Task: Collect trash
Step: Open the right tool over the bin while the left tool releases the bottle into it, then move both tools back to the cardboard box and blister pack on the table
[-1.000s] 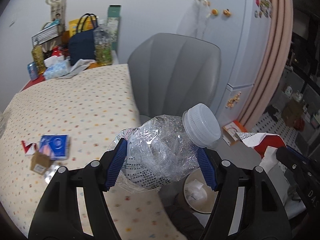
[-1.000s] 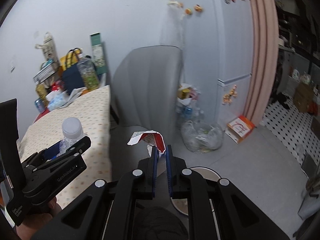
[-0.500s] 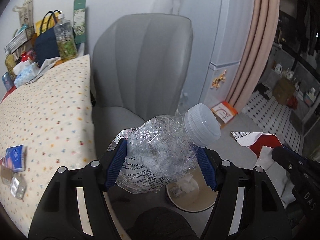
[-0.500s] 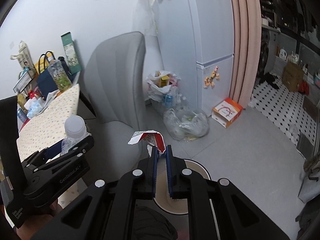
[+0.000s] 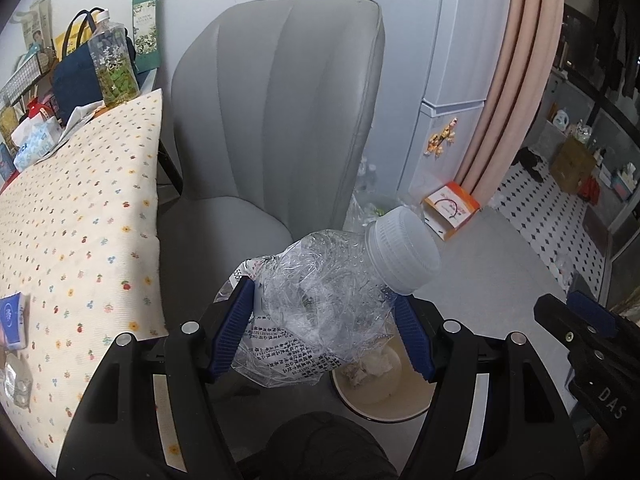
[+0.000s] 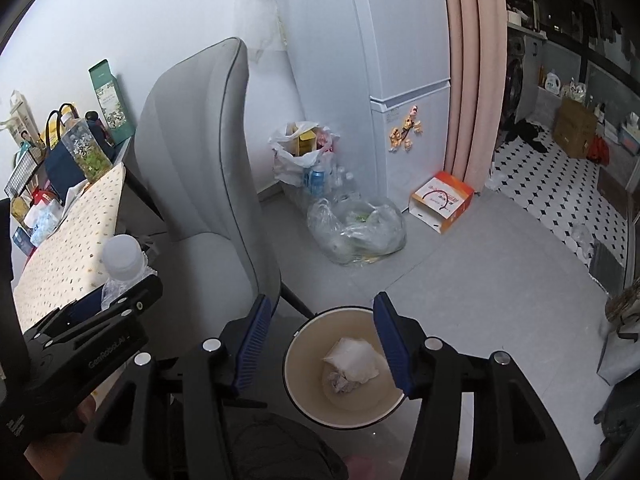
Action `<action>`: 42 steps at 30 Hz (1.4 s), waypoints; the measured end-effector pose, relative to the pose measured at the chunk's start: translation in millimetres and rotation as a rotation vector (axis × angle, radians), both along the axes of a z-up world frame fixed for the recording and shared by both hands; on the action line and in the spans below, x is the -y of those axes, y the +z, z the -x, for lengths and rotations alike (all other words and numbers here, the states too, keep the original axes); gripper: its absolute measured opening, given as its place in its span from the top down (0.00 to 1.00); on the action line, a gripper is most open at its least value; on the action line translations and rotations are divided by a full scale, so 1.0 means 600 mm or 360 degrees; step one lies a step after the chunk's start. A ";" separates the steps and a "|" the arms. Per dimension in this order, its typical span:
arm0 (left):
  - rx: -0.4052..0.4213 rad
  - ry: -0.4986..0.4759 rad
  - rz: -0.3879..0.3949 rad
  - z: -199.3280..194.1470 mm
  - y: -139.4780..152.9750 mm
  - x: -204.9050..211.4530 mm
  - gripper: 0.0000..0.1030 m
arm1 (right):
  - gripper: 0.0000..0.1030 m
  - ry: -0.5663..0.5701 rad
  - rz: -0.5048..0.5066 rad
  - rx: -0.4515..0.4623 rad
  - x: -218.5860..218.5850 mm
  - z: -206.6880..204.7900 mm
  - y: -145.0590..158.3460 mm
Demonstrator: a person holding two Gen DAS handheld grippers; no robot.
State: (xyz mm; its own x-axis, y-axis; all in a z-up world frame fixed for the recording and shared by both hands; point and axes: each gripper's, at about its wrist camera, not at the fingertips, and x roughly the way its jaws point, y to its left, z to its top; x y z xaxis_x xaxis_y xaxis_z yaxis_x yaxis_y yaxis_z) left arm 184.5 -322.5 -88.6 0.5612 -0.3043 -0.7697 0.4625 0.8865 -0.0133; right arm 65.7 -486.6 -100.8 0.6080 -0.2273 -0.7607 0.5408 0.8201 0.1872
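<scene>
1. Our right claw (image 6: 322, 340) was pinched on a red and white wrapper half a second ago, and now it is wide open with nothing in it.
2. We see the right claw hanging right over the bin (image 6: 298, 344), a round cream tub on the grey floor (image 6: 480, 280).
3. We see a white crumpled wrapper (image 6: 352, 360) lying inside the bin, on top of some grey scraps.
4. Our left claw (image 5: 324, 332) squeezes a crushed bottle (image 5: 320, 300) from both sides.
5. We see that the bottle is clear and wrinkly, with a white cap (image 5: 404, 252) that points up and to the right.
6. We hold the bottle up in the air, above the near edge of the bin (image 5: 384, 404), with a grey chair (image 5: 280, 120) behind it.
7. We see the surface (image 5: 80, 220) on the left, with its dotted cloth.
8. A blue packet (image 5: 14, 320) lies near the surface's left edge, well apart from both claws.
9. A green drink bottle (image 5: 114, 68) and a dark bag (image 5: 74, 84) stand at the far end of the surface.
10. Beside the fridge (image 6: 400, 80) we see clear bags of trash (image 6: 356, 228) on the floor.
</scene>
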 end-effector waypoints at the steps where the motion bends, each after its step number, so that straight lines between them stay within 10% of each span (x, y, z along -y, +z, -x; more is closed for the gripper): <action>1: -0.0003 -0.0005 -0.0001 0.002 -0.001 0.004 0.34 | 0.48 -0.0009 0.0000 -0.0003 0.003 0.004 -0.002; 15: -0.0099 -0.0224 0.0008 0.045 -0.022 0.084 0.33 | 0.24 -0.0265 0.0050 0.0008 0.063 0.099 0.014; 22: -0.0098 -0.0273 0.0033 0.058 -0.012 0.094 0.06 | 0.15 -0.0319 0.0047 0.0023 0.082 0.120 0.016; 42: 0.0064 0.0083 0.0159 0.037 0.074 -0.103 0.06 | 0.08 -0.0040 0.0104 0.0138 -0.056 0.065 0.075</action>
State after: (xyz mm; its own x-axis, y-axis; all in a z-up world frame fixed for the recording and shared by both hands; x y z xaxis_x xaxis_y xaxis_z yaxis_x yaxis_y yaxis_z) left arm 162.1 -260.5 -44.2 0.6082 -0.3479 -0.7135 0.4176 0.9046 -0.0851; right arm 26.9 -452.9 -55.9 0.6642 -0.2908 -0.6887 0.5455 0.8184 0.1805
